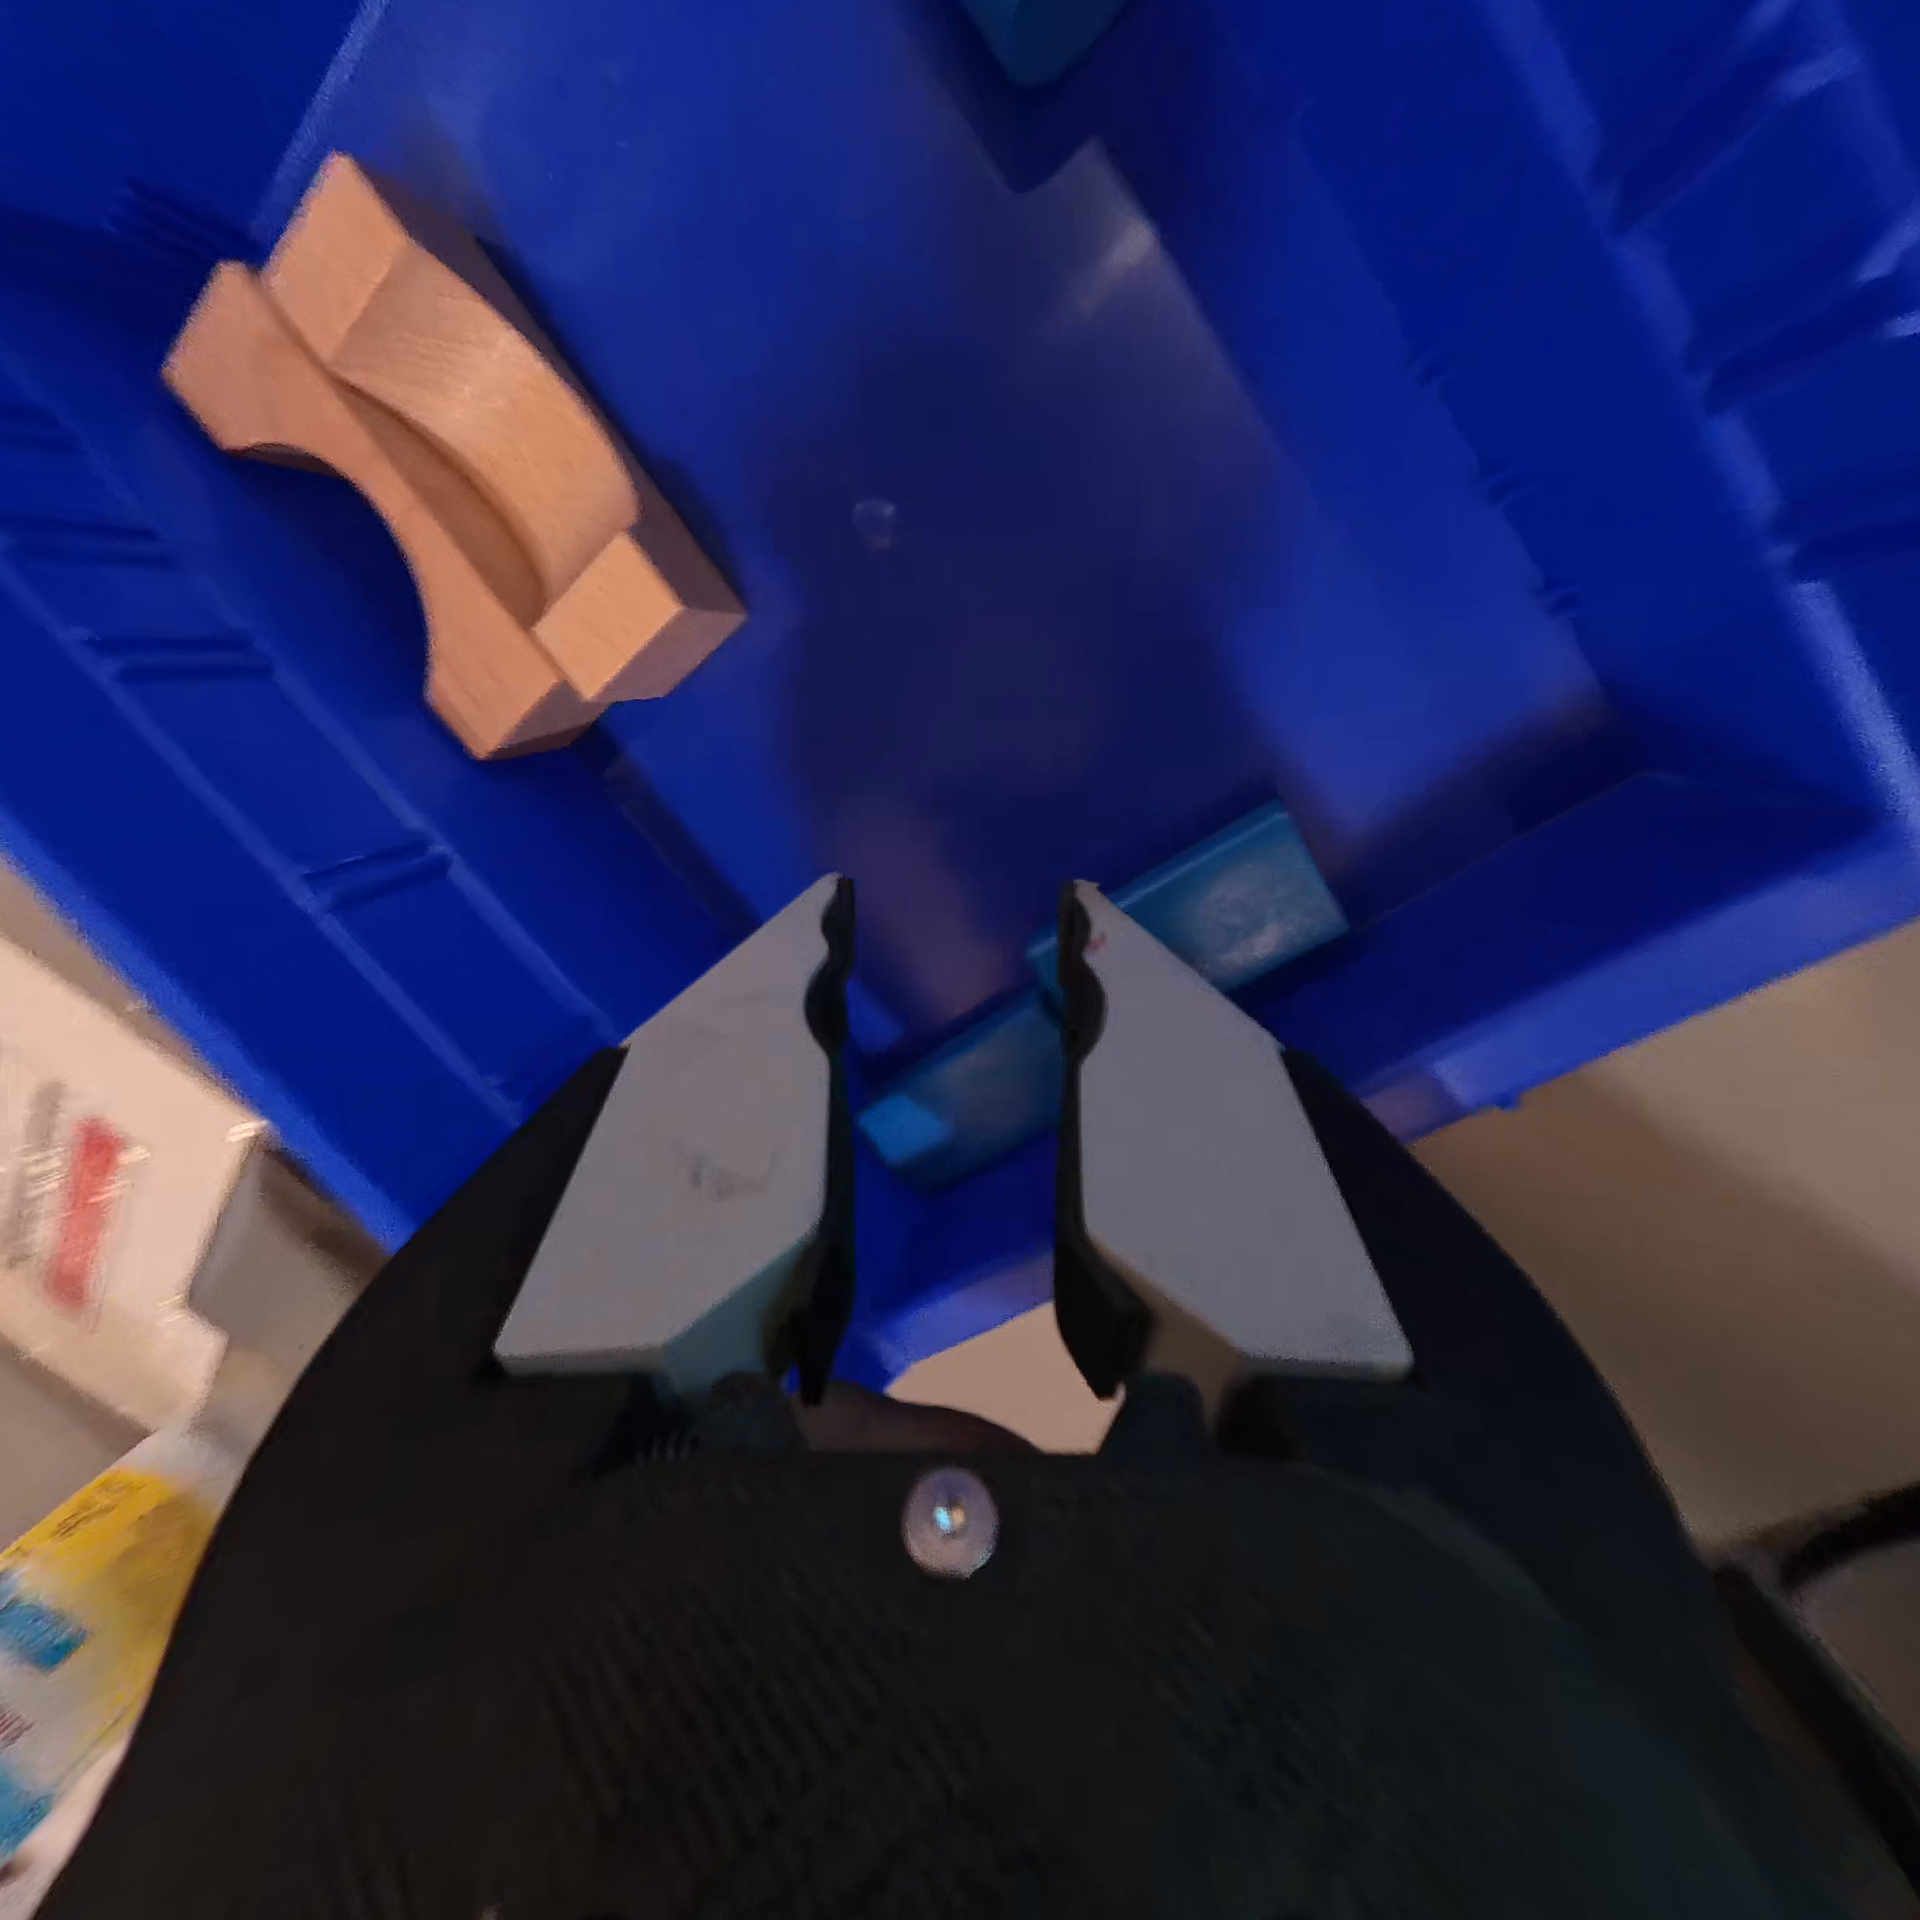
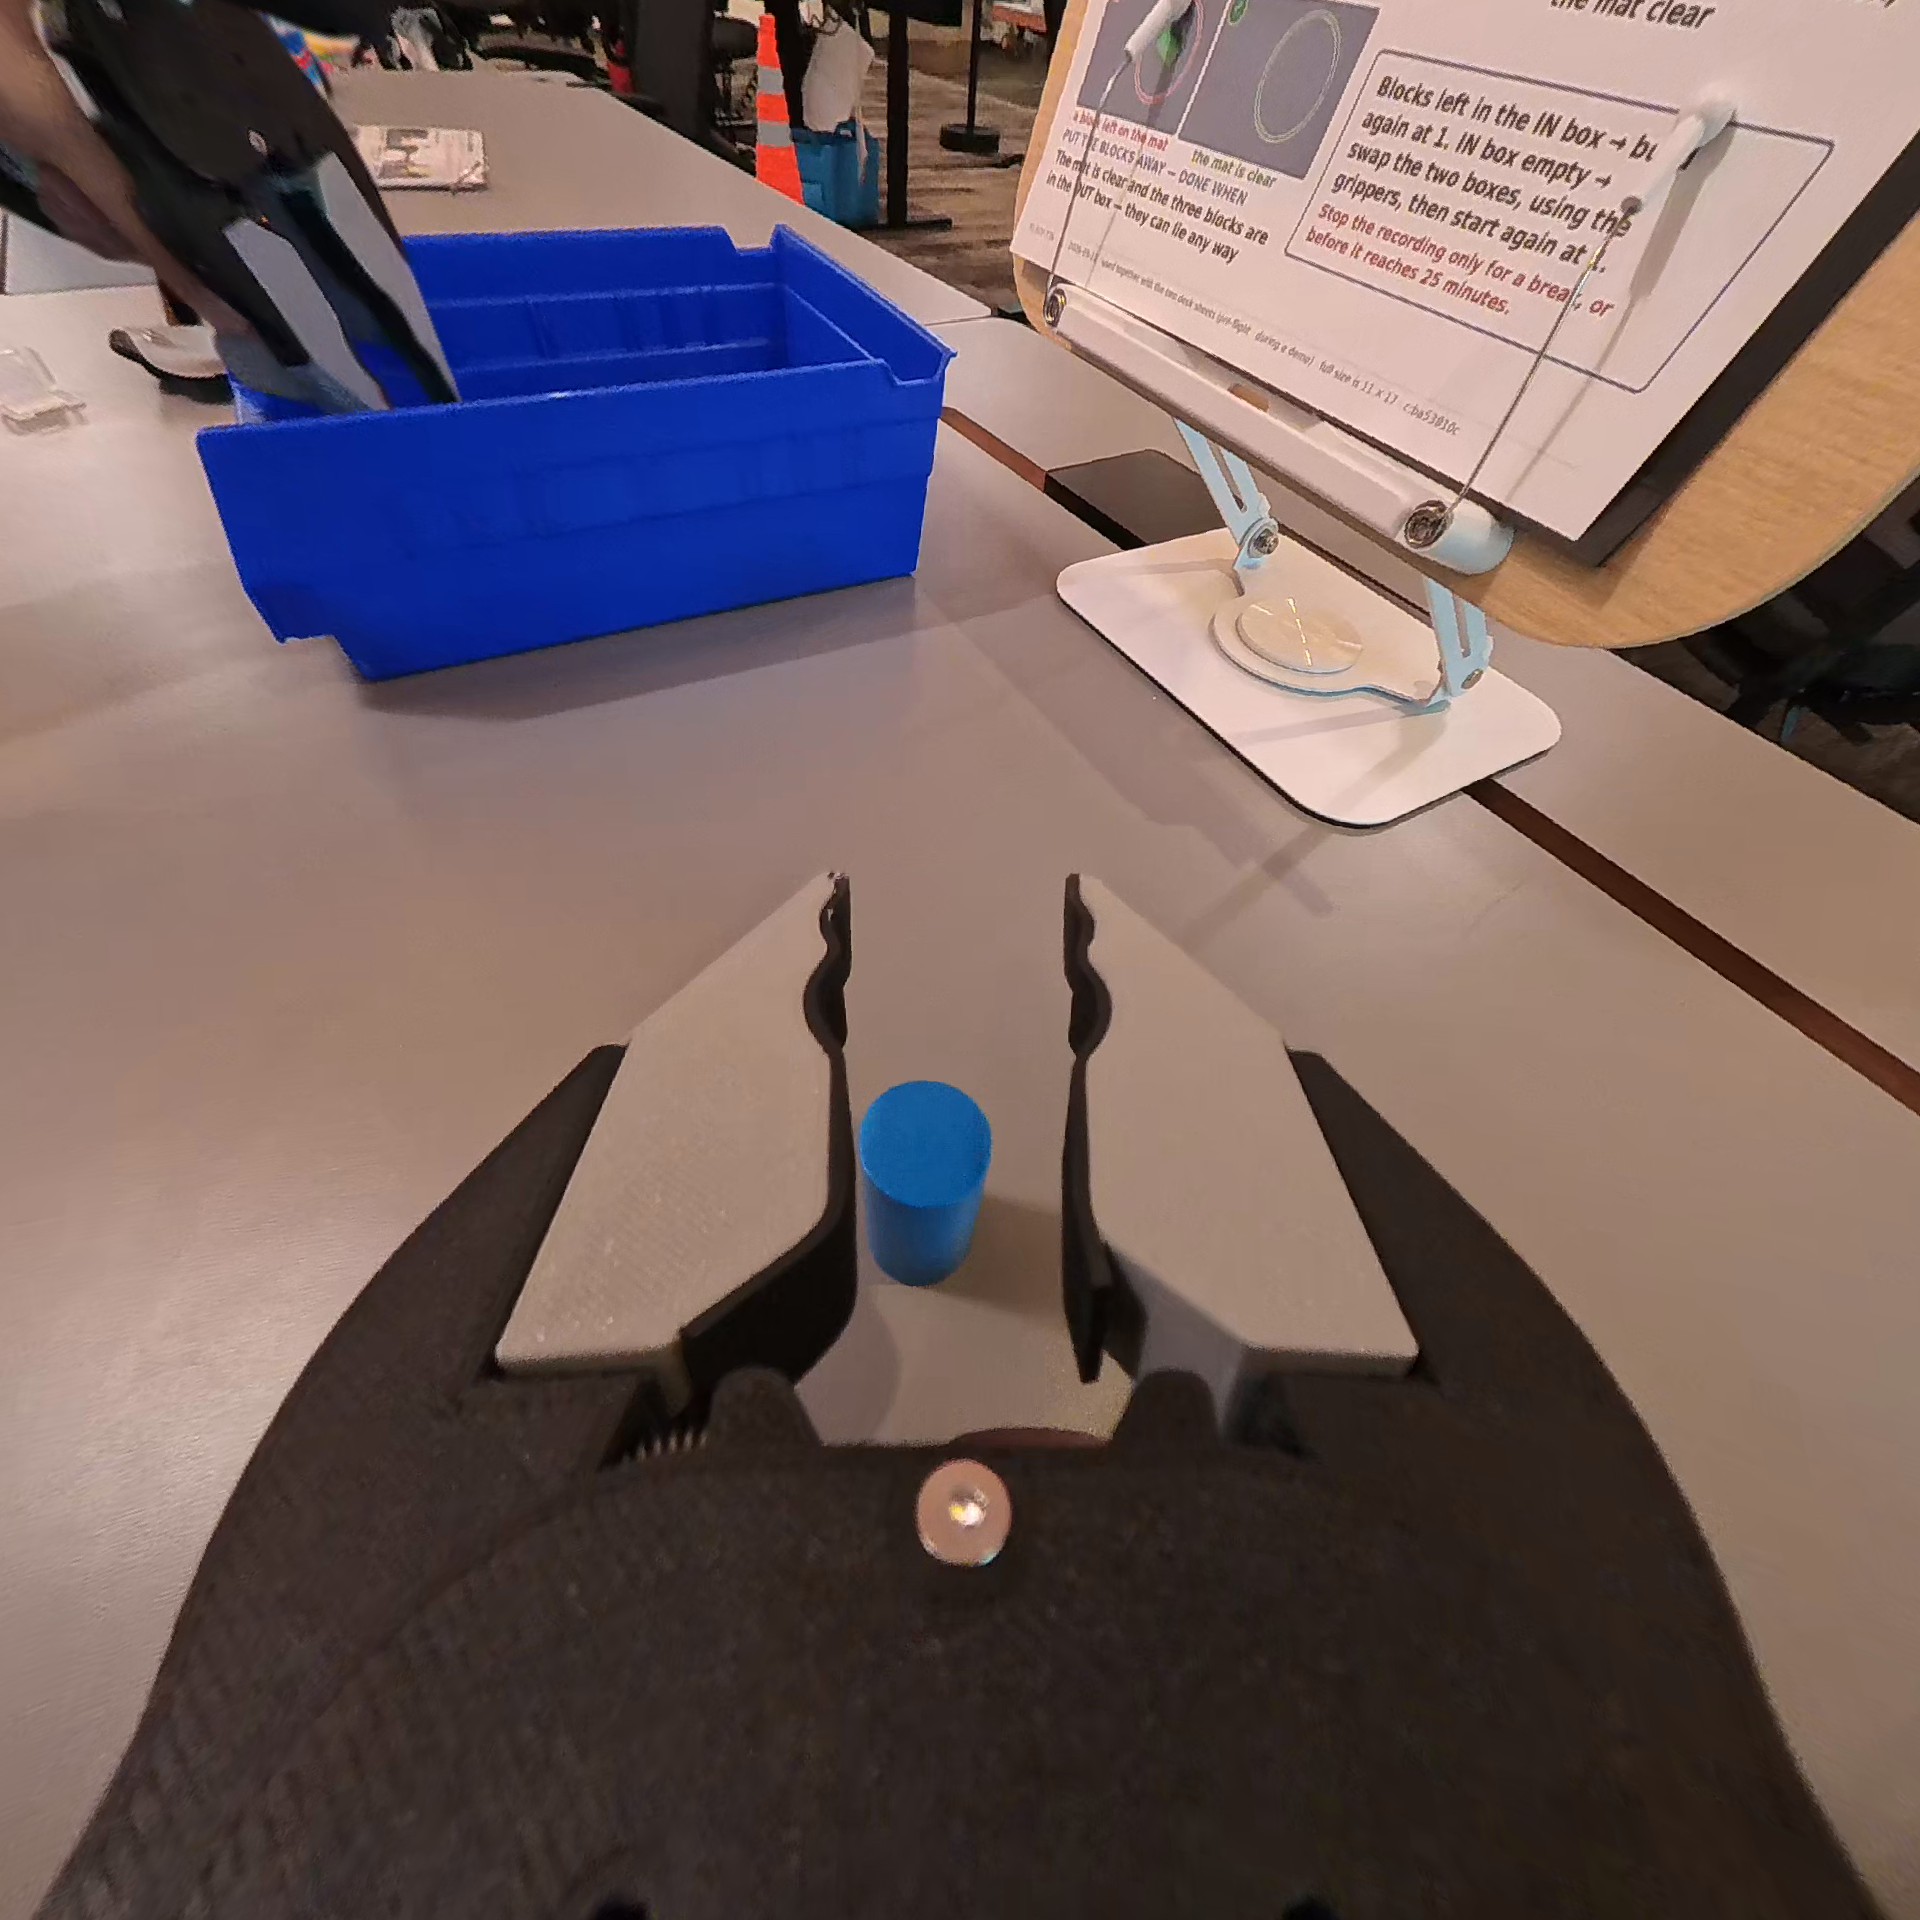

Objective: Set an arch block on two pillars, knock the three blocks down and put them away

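Note:
In the left wrist view my left gripper [image 1: 956, 894] is open above the inside of a blue bin [image 1: 312, 935]. Nothing sits between its pads. A long light-blue block [image 1: 1226, 914] lies on the bin floor against the near wall, partly hidden behind my right finger [image 1: 1174, 1122]. Two wooden arch blocks [image 1: 447, 457] lie together at the bin's left. In the right wrist view my right gripper [image 2: 958, 888] is open low over the grey table [image 2: 416, 935]. A blue cylinder [image 2: 925, 1179] stands upright deep between the fingers, close to the left pad, with a gap on the right. The left gripper [image 2: 312, 343] reaches into the bin [image 2: 582, 540].
A white stand [image 2: 1351, 665] bearing a printed sheet is at the right of the table. Another blue block [image 1: 1039, 42] shows at the far end of the bin. Printed packets [image 1: 83, 1195] lie left of the bin. An orange cone [image 2: 777, 114] stands far back. My hands' fingertips stand some 40 cm from each other. My right tips are about 35 cm from the blue block [image 1: 1039, 42], my left tips only 12 cm.

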`<state>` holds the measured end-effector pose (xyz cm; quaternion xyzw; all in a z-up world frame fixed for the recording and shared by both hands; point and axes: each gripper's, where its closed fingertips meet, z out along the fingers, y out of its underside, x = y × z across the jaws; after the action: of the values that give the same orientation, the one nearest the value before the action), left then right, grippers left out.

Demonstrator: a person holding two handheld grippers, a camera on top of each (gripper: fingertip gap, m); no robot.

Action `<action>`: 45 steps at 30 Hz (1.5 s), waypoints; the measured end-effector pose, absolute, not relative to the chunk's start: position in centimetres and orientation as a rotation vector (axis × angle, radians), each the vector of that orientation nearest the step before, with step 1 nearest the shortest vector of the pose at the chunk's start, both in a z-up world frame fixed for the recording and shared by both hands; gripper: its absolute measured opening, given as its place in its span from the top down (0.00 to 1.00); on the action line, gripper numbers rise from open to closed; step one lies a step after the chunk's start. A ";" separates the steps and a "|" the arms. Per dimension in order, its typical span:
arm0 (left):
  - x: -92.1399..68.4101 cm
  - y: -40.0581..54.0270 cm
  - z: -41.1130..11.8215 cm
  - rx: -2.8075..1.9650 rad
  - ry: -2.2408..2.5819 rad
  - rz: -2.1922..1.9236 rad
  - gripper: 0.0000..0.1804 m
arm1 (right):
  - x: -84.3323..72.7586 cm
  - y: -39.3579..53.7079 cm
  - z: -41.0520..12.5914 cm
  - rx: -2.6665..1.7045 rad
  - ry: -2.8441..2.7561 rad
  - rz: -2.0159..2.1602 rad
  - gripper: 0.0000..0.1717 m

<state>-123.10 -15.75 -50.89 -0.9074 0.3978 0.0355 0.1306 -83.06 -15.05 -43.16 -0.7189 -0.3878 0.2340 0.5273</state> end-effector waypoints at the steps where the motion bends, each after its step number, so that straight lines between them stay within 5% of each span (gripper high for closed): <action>1: -122.4 -16.6 -51.1 -2.668 1.164 0.015 0.78 | -83.1 -15.0 -43.2 -1.720 -0.928 0.559 0.78; 16: -124.8 -15.2 -53.2 -2.685 1.305 0.521 0.76 | -83.1 -15.2 -43.0 -1.713 -0.927 0.556 0.78; 33: -126.5 -18.1 -51.9 -2.847 1.220 0.277 0.76 | -83.3 -15.3 -43.0 -1.714 -0.945 0.542 0.78; 45: -129.1 -16.3 -52.6 -2.799 1.320 0.692 0.85 | -83.5 -15.4 -43.2 -1.719 -0.954 0.537 0.78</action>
<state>-129.14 -16.34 -52.56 -0.8826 0.4161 0.2182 -0.0148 -83.47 -15.38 -43.24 -0.7182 -0.3986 0.2245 0.5243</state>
